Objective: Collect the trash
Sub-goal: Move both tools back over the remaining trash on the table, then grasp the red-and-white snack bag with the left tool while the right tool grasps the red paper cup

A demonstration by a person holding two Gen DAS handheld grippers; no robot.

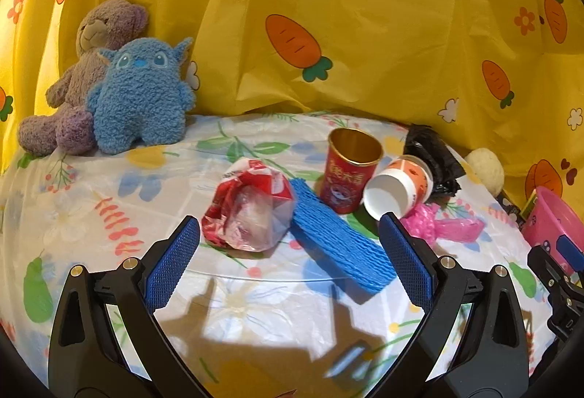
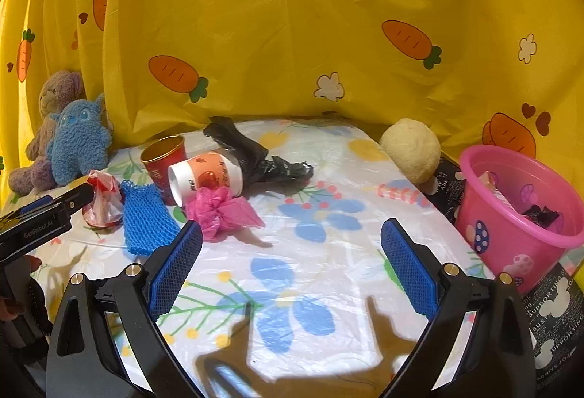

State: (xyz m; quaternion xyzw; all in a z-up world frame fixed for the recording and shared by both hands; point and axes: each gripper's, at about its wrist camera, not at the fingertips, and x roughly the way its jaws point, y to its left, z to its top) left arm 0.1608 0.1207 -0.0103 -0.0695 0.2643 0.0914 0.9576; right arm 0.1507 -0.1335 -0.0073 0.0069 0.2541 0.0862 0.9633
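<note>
Currently the left tool [image 1: 290,253] hangs released, jaws wide, over the counter [image 1: 73,215]; the crumpled red wrapper [image 1: 252,206] lies just ahead between them, the blue foam net [image 1: 339,241] beside it, long axis running diagonally away. The right tool [image 2: 292,259], also released, is nearer the pink bag [image 2: 222,210] and pink bucket [image 2: 511,215]. Yellow carrot-print sheeting [image 2: 292,33] backs everything.

The left gripper [image 1: 290,244] hovers with its jaws spread wide and nothing between its blue pads [image 1: 171,270]. The right gripper [image 2: 292,248] hangs the same way, jaws wide apart and empty. In the right wrist view the left gripper's black body enters from the left edge, and fingers [image 2: 14,303] of the person's hand wrap its handle.
</note>
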